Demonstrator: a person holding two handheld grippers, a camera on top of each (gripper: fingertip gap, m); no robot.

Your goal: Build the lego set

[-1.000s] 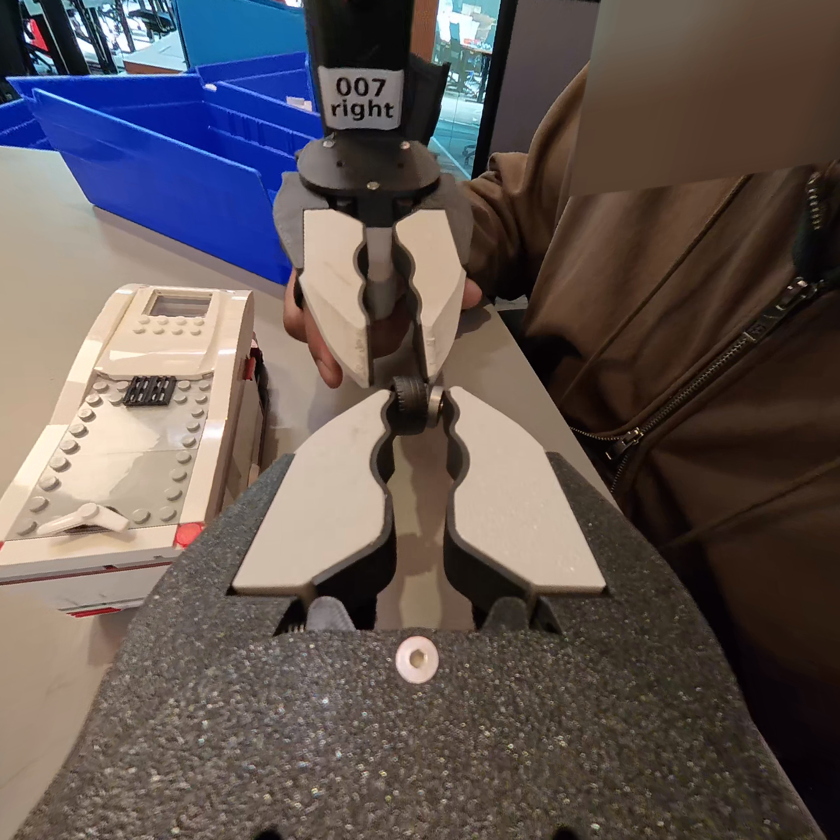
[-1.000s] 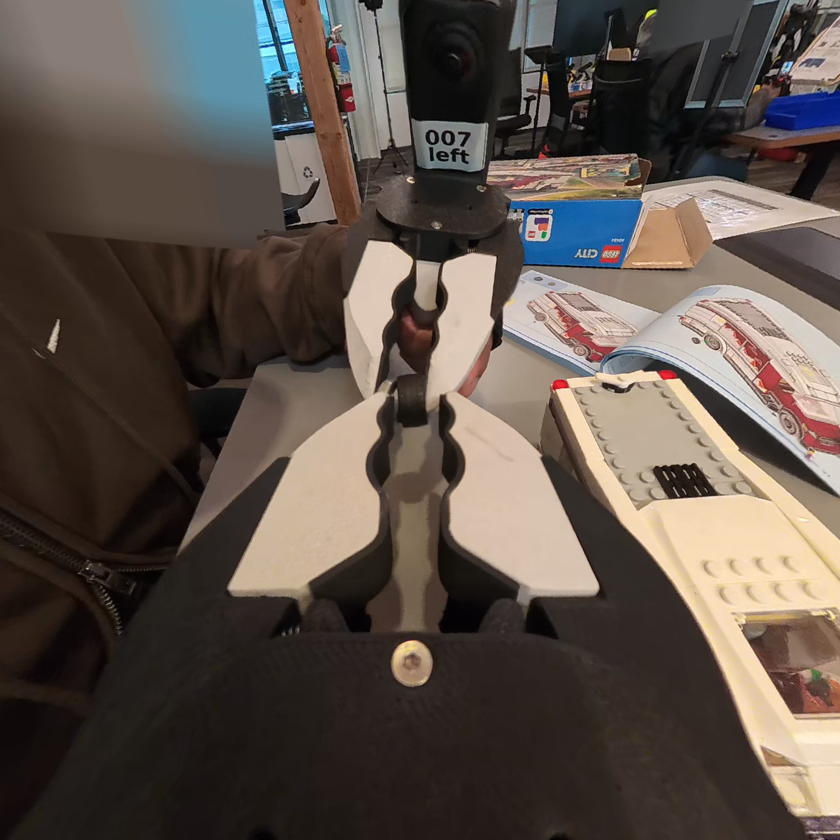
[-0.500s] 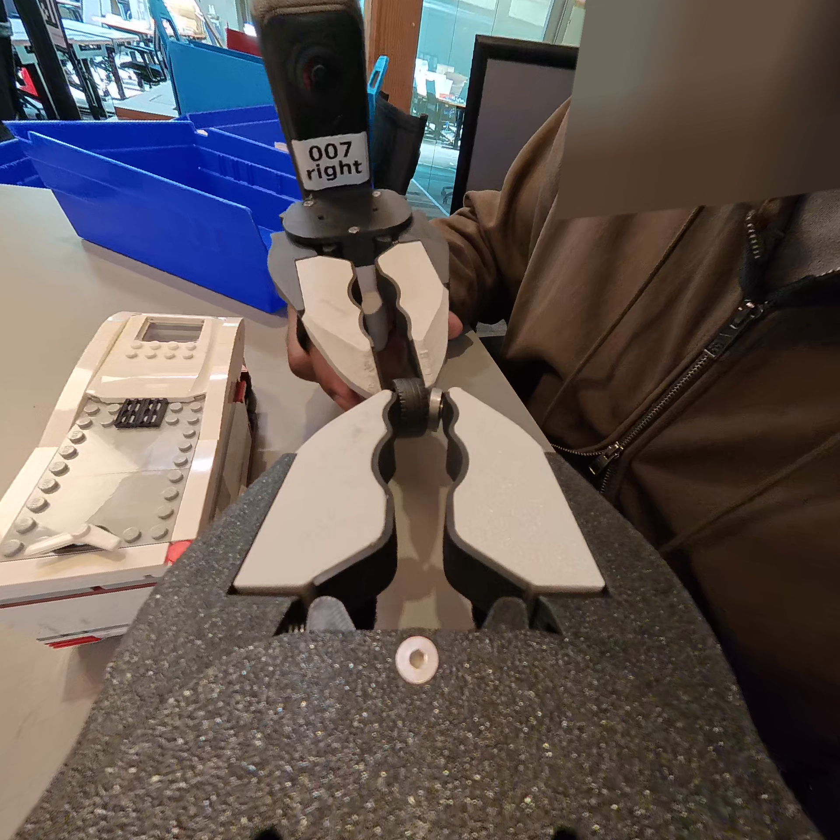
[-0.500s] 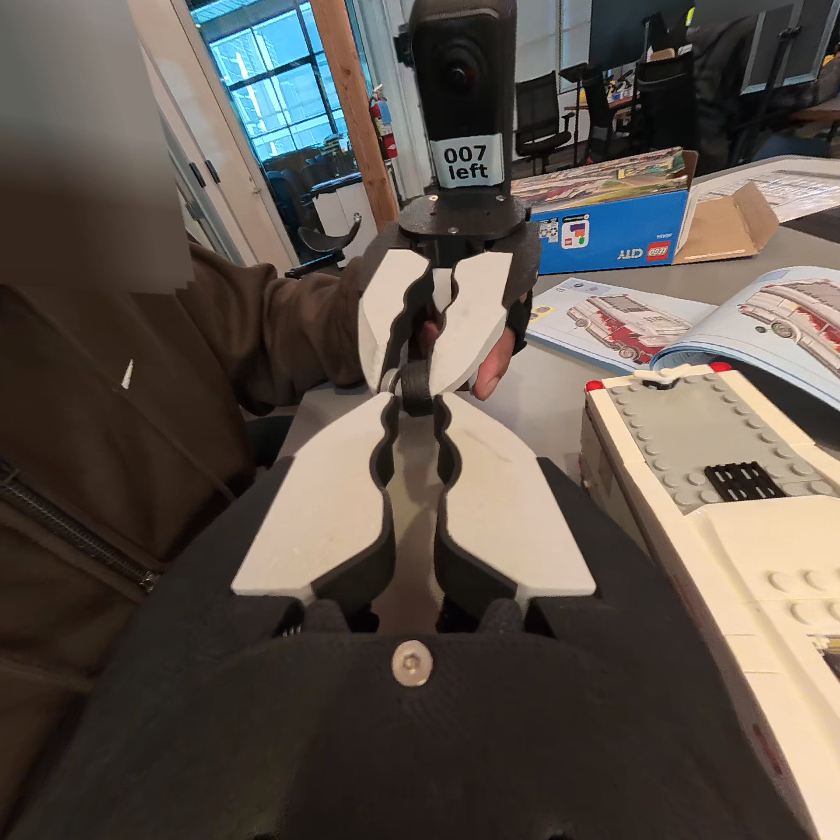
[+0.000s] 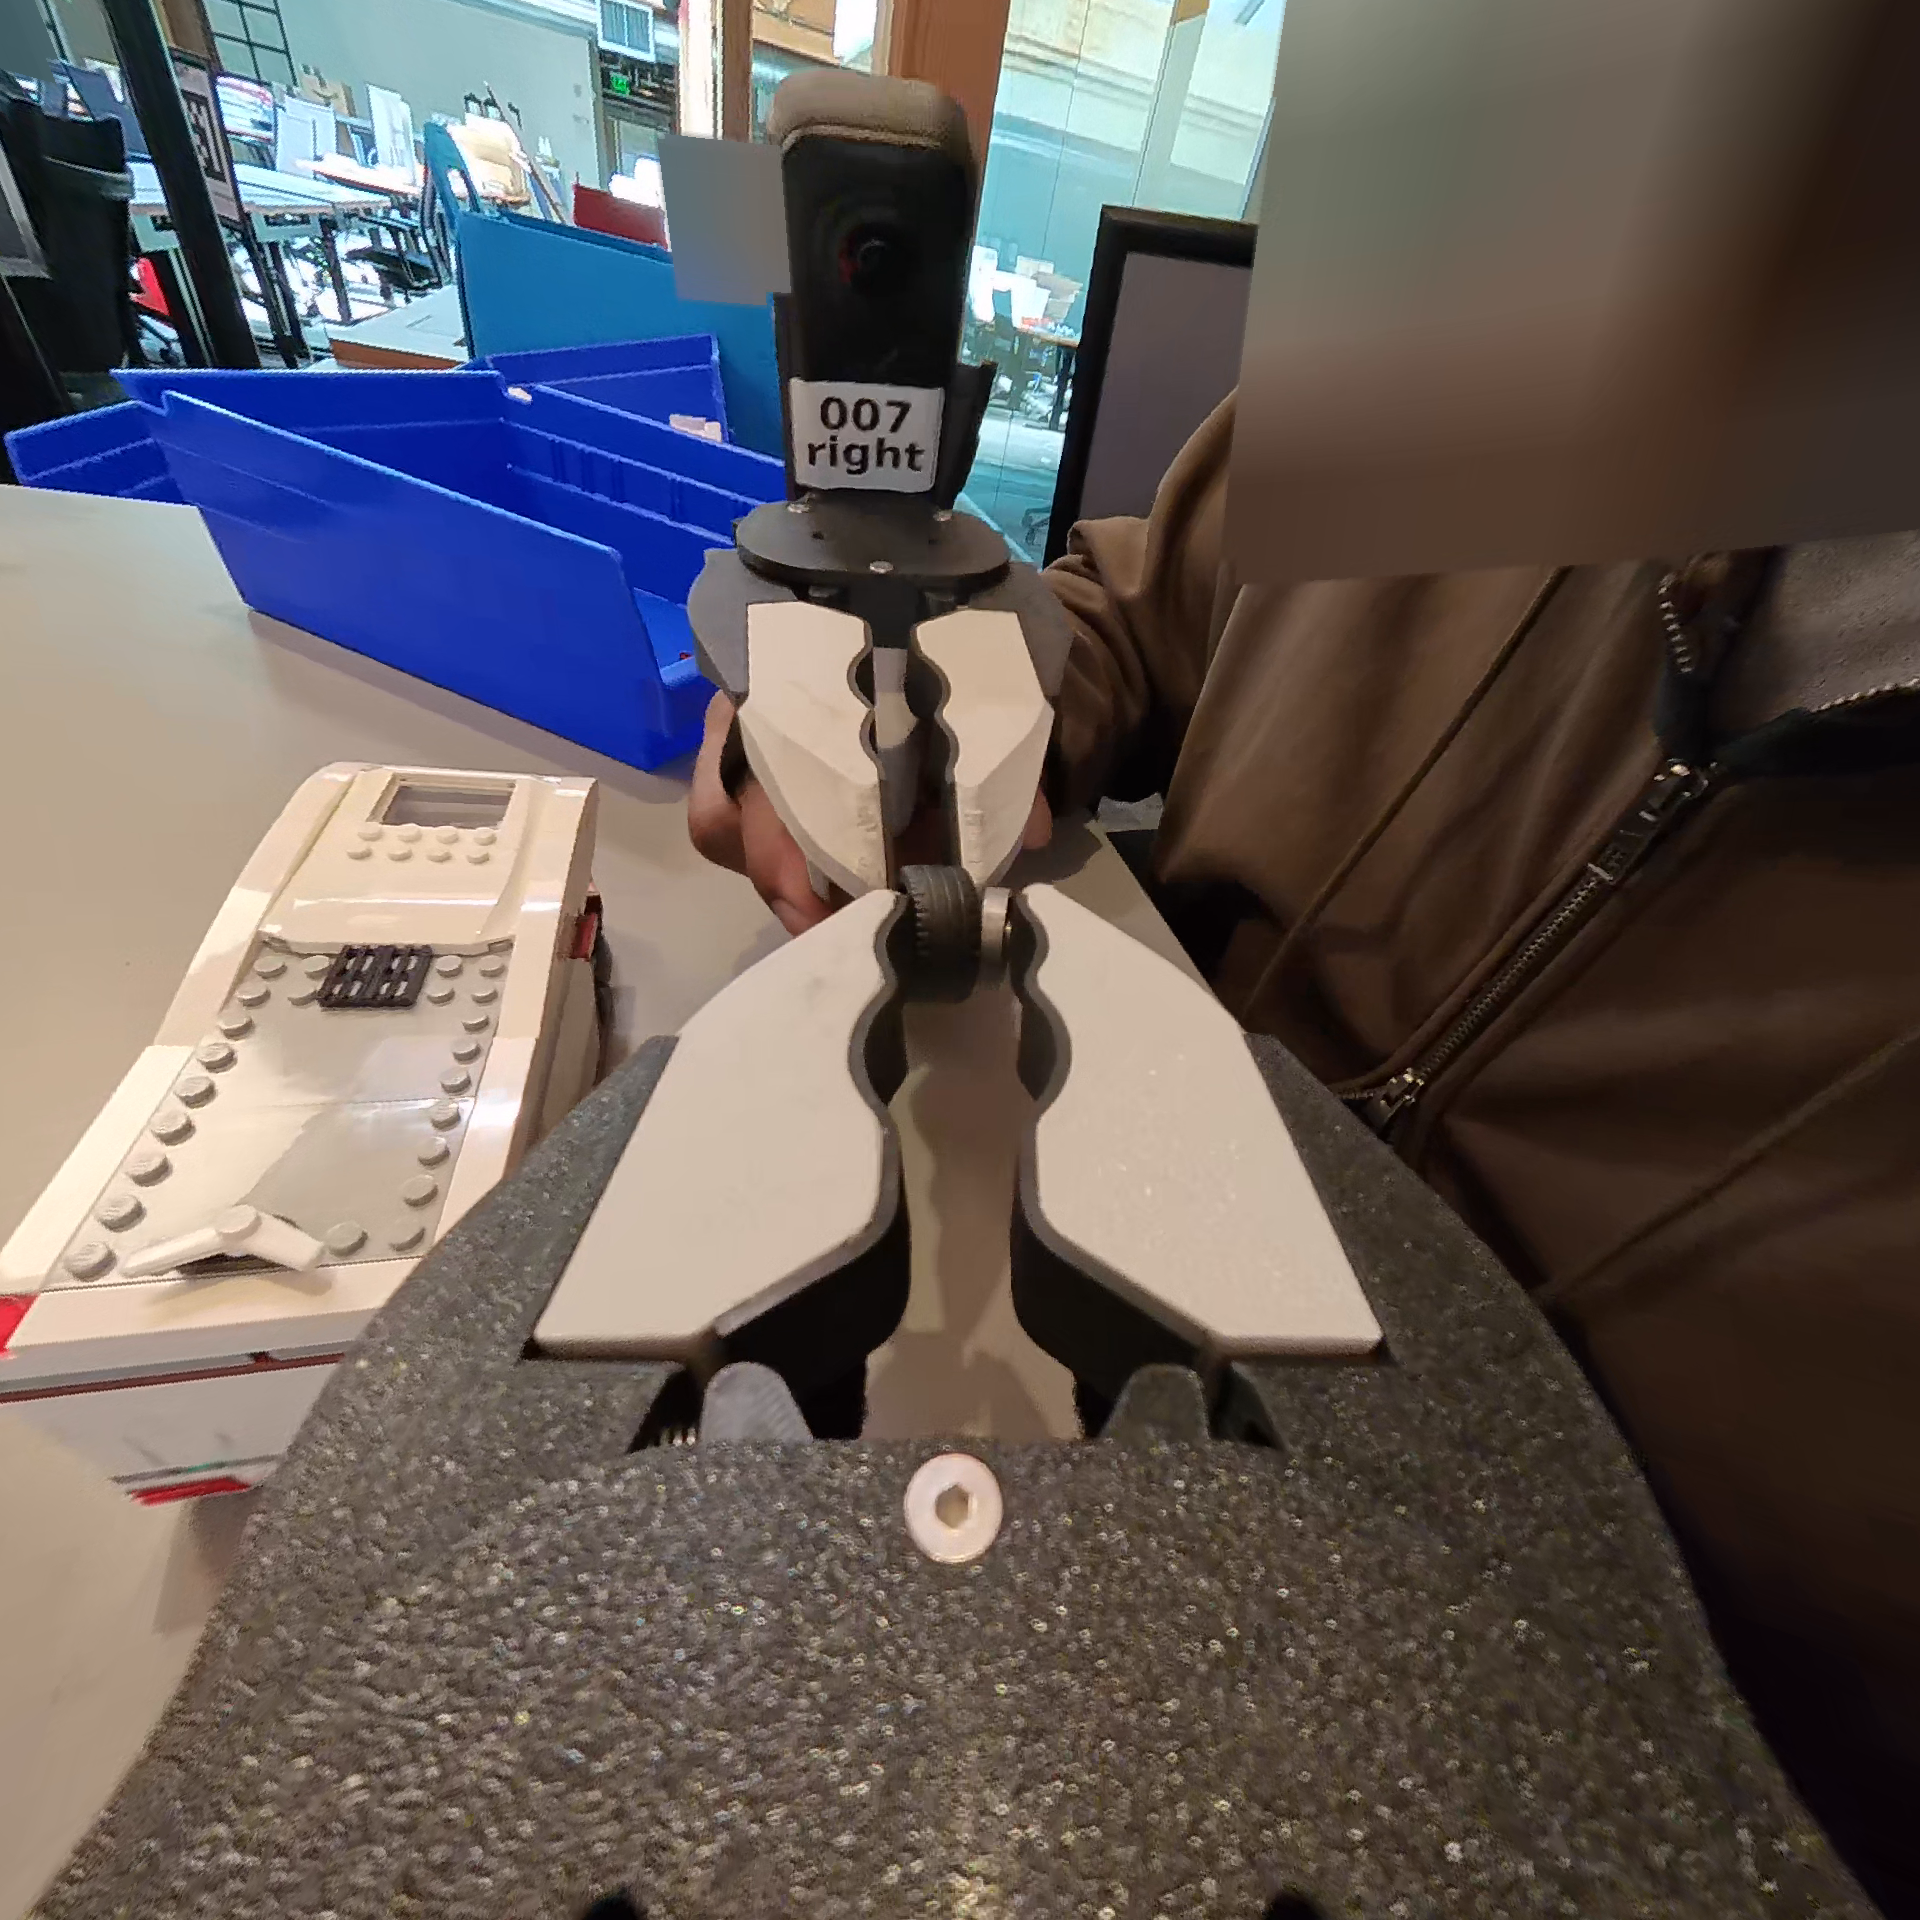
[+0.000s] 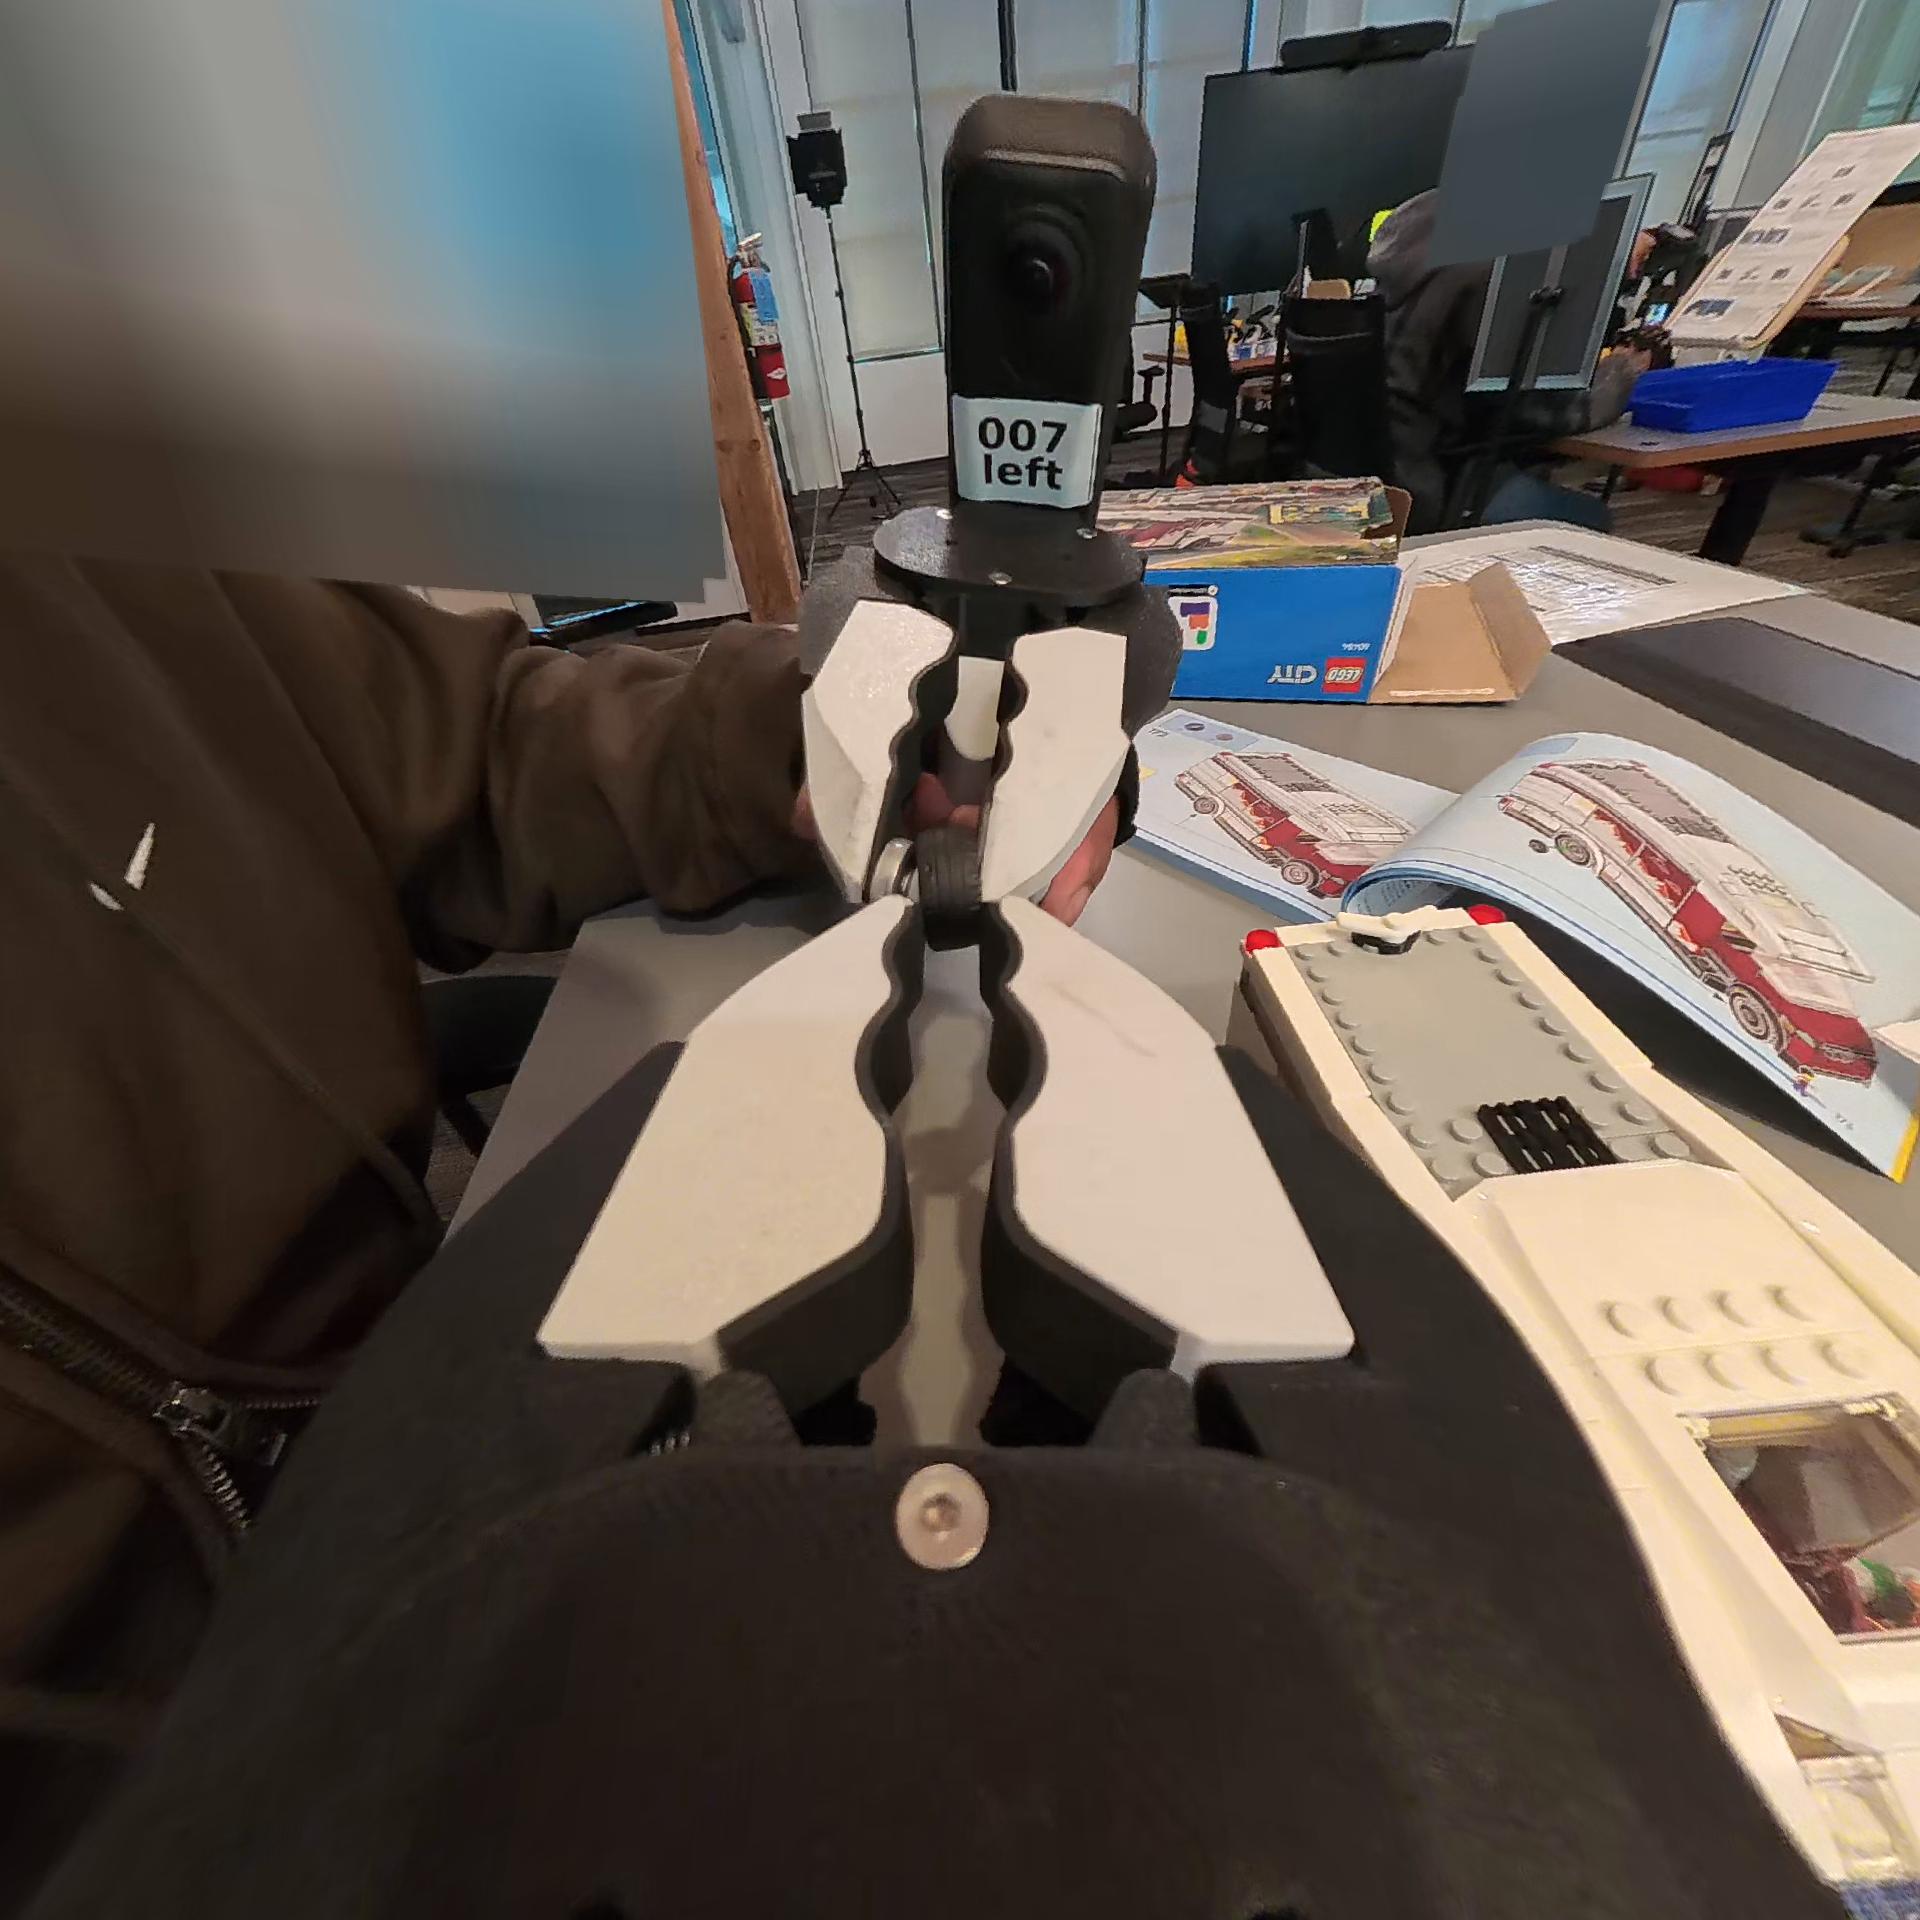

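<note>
Left tongs: your left gripper (image 5: 951, 925) pinches a small black tyre (image 5: 938, 935) with its grey hub (image 5: 995, 925), the tips pressed on either side of the pair
Right tongs: your right gripper (image 6: 948, 920) meets it tip to tip; its jaws stand narrow about the same tyre (image 6: 948, 868), and you cannot tell whether they press on it
Wheel position: off the table (image 5: 125, 665), at 12 o'clock from each camera
Nearby: white brick-built van (image 5: 301, 1039) at 9 o'clock of your left gripper; open instruction booklet (image 6: 1621, 883) at 2 o'clock of your right
Behind: blue bins (image 5: 436, 540); blue set box (image 6: 1278, 623)
</note>
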